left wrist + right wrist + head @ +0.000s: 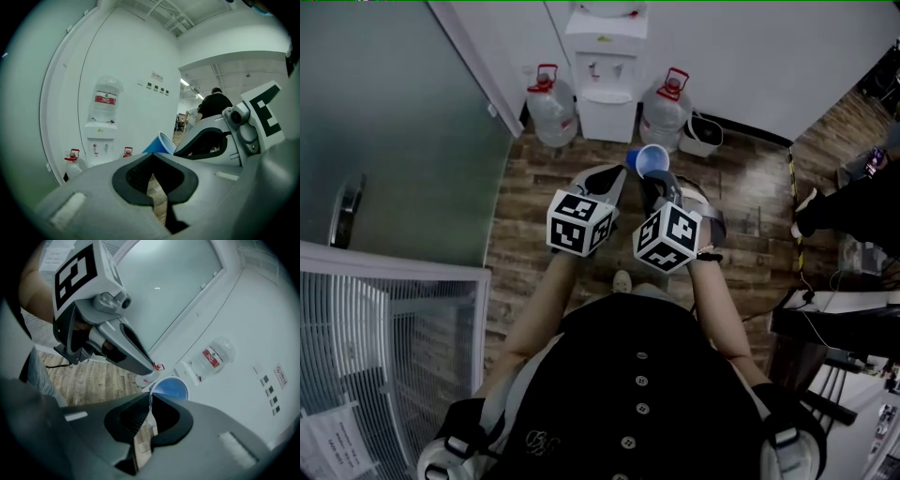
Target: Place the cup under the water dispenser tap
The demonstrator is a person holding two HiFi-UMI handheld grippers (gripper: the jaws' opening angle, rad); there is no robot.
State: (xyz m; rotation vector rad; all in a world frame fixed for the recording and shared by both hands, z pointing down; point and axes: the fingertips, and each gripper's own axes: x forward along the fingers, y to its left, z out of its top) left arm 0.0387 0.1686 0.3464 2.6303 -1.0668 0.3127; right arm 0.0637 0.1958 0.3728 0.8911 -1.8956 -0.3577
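A blue paper cup (652, 159) hangs over the wooden floor in front of me, its mouth tipped up. My right gripper (657, 180) is shut on the cup's rim; in the right gripper view the cup (169, 389) sits just past the right gripper (151, 394), whose tips pinch its edge. My left gripper (610, 178) rides beside it, shut with nothing between its jaws, as the left gripper (153, 153) shows in its own view, with the cup (160, 144) to its right. The white water dispenser (606, 66) stands ahead against the wall, its taps (100, 148) far from the cup.
Two clear water jugs with red caps (551, 112) (665, 114) flank the dispenser. A white basket (701, 137) sits right of them. A frosted glass wall (403, 122) runs along the left. Another person's foot (807, 212) and equipment are at the right.
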